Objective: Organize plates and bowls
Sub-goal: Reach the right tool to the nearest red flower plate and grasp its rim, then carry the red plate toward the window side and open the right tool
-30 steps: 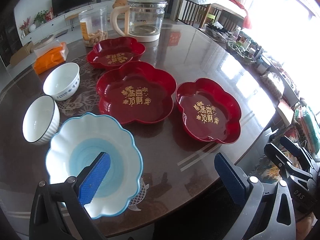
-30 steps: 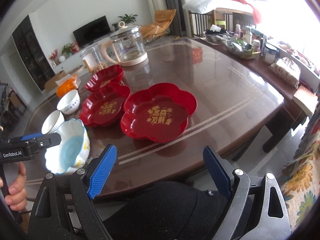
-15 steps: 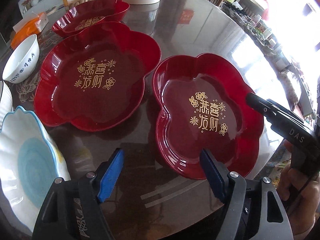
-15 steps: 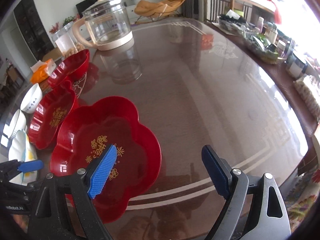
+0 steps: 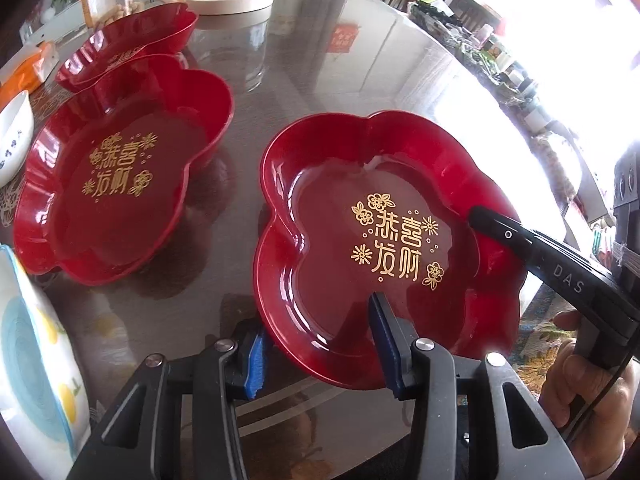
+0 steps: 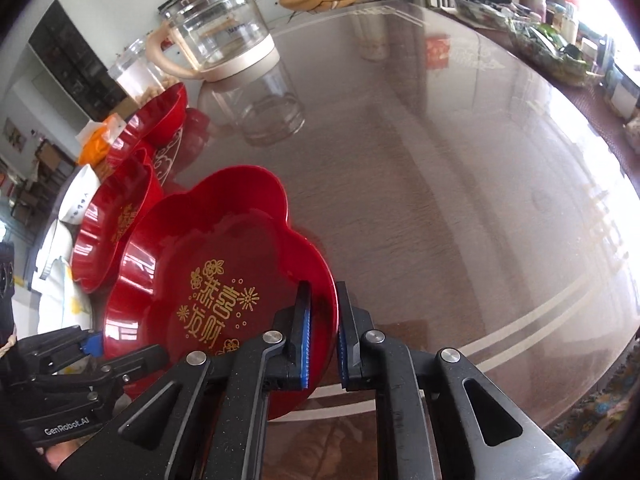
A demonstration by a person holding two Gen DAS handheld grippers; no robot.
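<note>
Pinching the red plate rim, right gripper; left gripper closing, fingers straddling its near edge.

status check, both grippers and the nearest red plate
Right gripper shut on near red flower-shaped plate rim. Left gripper closing, straddling its rim, not yet pinched. Second red plate alongside, apart.

Count of items on the glossy brown table:

Three red flower-shaped plastic plates with gold lettering: one near right, one at centre left, one far left.

One white-and-blue scalloped bowl with yellow spots, near left edge.

One white round bowl, left edge.

One clear glass kettle with cream base, far.

One clear jar, far left.
</note>
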